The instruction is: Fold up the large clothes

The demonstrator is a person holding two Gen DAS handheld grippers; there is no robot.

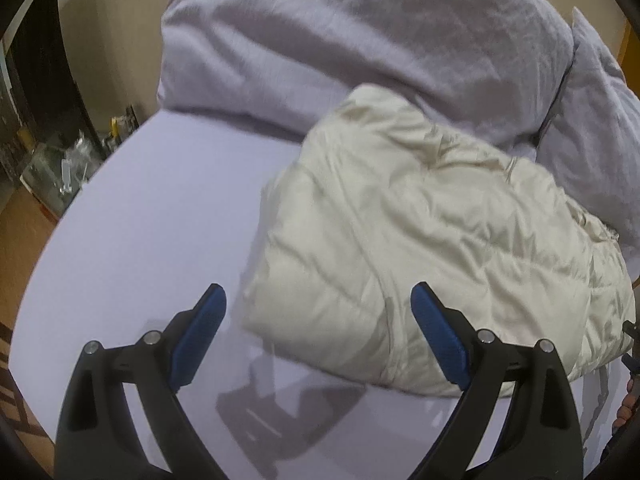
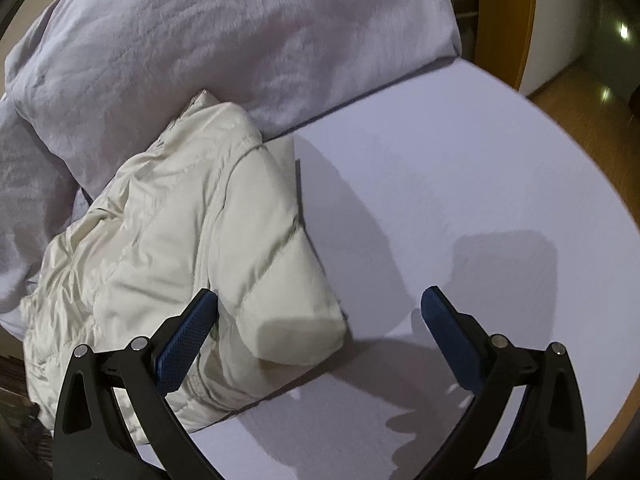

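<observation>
A cream puffer jacket [image 1: 420, 232] lies folded into a thick bundle on the pale lilac bed sheet [image 1: 152, 220]. My left gripper [image 1: 318, 300] hovers open above the bundle's near left corner, nothing between its blue pads. In the right wrist view the same jacket [image 2: 192, 240] sits at the left, its rolled end facing me. My right gripper [image 2: 320, 300] is open too, its left finger [image 2: 188, 336] over the jacket's near edge and its right finger [image 2: 452, 332] over bare sheet [image 2: 460, 184].
A rumpled grey duvet [image 1: 340, 40] is heaped behind the jacket and reaches its far edge [image 2: 200, 40]. Clutter on a low stand [image 1: 60, 160] sits left of the bed. Wooden floor [image 2: 592, 128] and an orange frame [image 2: 504, 16] lie to the right. A person's fingers [image 1: 628, 408] show at the right edge.
</observation>
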